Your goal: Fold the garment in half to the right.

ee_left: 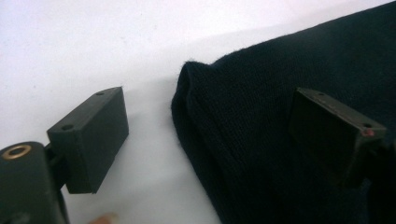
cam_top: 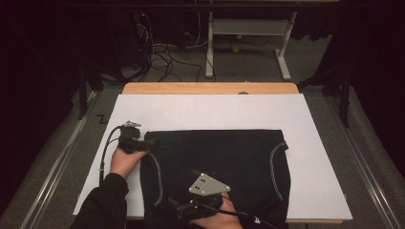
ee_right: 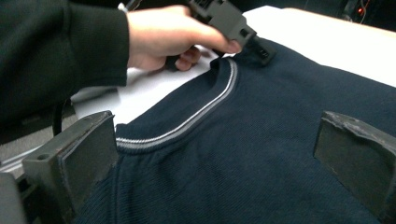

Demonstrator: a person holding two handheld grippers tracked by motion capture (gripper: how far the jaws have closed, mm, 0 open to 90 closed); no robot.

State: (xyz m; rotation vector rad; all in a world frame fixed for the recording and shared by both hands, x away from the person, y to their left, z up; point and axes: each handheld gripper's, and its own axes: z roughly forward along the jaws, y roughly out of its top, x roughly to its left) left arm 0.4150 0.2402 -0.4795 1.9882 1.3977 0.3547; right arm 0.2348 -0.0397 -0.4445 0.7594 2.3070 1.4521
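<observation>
A folded dark navy knitted sweater (cam_top: 219, 167) lies on a white paper sheet (cam_top: 210, 112) that covers a wooden table (cam_top: 210, 88), toward its near edge. The left gripper (cam_top: 143, 143) sits at the sweater's far left corner, straddling that corner. The right gripper (cam_top: 184, 206) rests over the sweater's near edge, right of the left gripper. Behind the table stands a grey metal desk frame (cam_top: 248, 38) on the floor.

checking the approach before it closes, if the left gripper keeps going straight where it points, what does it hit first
Most likely the folded corner of the dark navy garment. In the left gripper view the left gripper stands open, one jaw over the white sheet, the other over the knit, the corner just ahead between them. Depth is hard to judge.
</observation>
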